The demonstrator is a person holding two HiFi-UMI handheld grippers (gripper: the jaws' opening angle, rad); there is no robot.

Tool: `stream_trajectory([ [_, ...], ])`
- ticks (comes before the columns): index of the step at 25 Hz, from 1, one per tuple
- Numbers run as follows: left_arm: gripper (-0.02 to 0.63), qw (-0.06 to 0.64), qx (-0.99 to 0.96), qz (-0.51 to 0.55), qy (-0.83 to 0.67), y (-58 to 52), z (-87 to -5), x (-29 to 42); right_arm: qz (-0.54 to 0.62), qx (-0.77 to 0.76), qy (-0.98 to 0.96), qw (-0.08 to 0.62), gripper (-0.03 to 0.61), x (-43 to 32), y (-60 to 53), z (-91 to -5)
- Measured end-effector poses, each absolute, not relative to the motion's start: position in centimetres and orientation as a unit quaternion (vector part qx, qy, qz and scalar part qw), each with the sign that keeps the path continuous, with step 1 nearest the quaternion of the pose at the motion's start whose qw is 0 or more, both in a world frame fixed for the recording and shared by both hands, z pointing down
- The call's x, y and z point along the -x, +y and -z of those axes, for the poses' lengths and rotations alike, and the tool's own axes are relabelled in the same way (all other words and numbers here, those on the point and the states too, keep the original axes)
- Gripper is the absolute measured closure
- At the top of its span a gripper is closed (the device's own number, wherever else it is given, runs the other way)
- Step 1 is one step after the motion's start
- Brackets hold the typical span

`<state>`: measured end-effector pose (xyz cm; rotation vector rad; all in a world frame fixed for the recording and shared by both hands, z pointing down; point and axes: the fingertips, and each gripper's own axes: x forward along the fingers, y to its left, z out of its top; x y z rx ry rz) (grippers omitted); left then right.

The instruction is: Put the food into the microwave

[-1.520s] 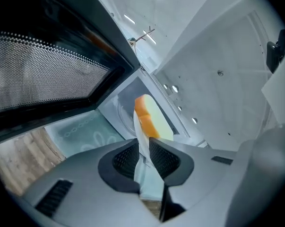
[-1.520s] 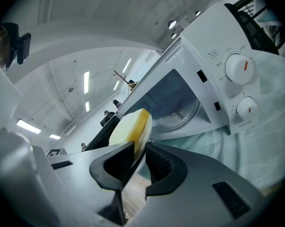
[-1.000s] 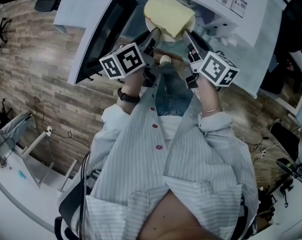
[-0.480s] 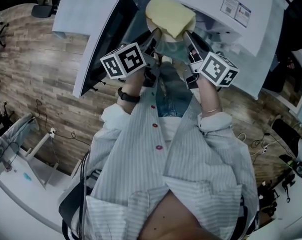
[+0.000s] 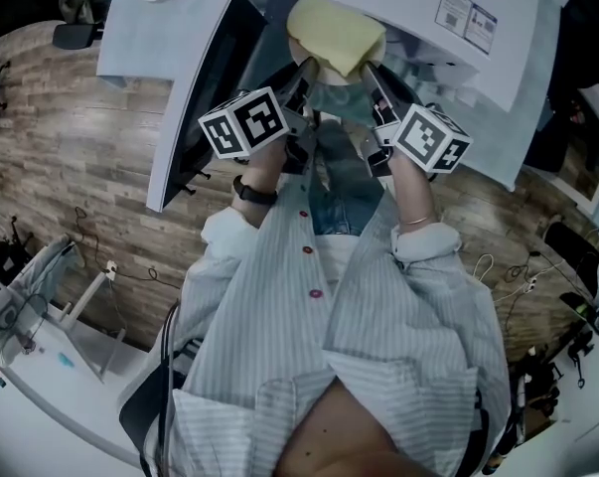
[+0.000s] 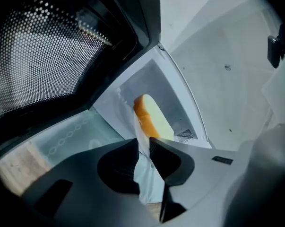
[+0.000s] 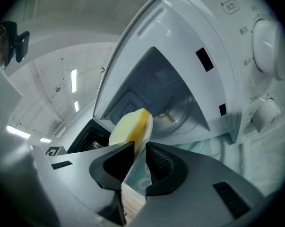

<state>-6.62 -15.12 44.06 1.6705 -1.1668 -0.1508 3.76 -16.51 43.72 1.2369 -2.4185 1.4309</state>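
Jaws of left gripper (image 6: 142, 144) nearly together, clamped on the thin rim of the plate (image 5: 334, 100). Jaws of right gripper (image 7: 138, 148) in the same state, clamped on the opposite rim. Plate carried between the two grippers, spanning from one set of fingertips to the other. Slice of bread (image 5: 337, 33) lying on the plate just ahead of both sets of fingertips; crust edge orange, face pale yellow. Open cavity of the microwave (image 7: 173, 86) directly ahead of both grippers, with the bread at its mouth. Glass turntable (image 7: 182, 109) visible inside, beyond the bread. Microwave door (image 5: 205, 78) swung open on the outer side of left gripper, mesh window dark. Control knob (image 7: 270, 51) on the panel to the outer side of right gripper.
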Motion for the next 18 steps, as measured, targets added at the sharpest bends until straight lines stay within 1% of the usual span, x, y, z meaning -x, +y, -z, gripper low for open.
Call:
stream_trajectory([
  [11, 0.541, 0.523, -0.703, 0.028, -0.481, -16.5, -46.8, 6.2, -0.466, -0.423, -0.776, 0.044, 0.495, -4.3, -17.6, -46.2],
  [18, 0.532, 0.51, -0.712, 0.005, -0.483, -17.6, -48.0, 6.1, -0.468, -0.435, -0.768, 0.043, 0.495, -4.4, -18.4, -47.5],
])
